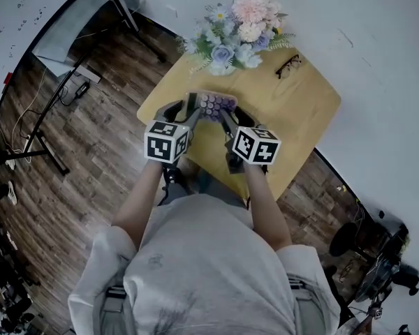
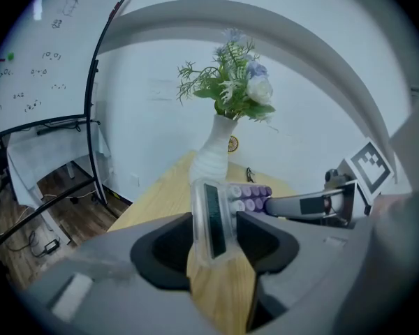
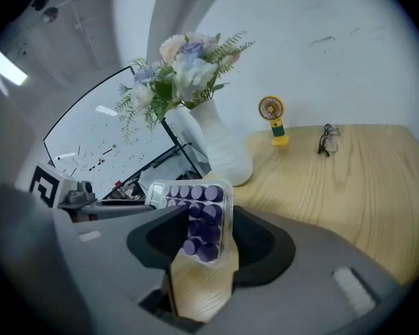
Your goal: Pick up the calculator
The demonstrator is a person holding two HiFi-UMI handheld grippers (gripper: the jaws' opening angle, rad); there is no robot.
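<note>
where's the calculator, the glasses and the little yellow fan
calculator (image 3: 199, 222), right gripper view, on its purple keys
glasses (image 1: 288, 65), head view, on the middle of the frame
yellow fan (image 3: 271, 108), right gripper view, on its round grille

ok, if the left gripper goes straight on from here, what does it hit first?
The left gripper is shut on the calculator, which would travel with it. Beyond that, the white vase stands almost dead ahead, so it is the likely first contact, though depth is hard to judge.
</note>
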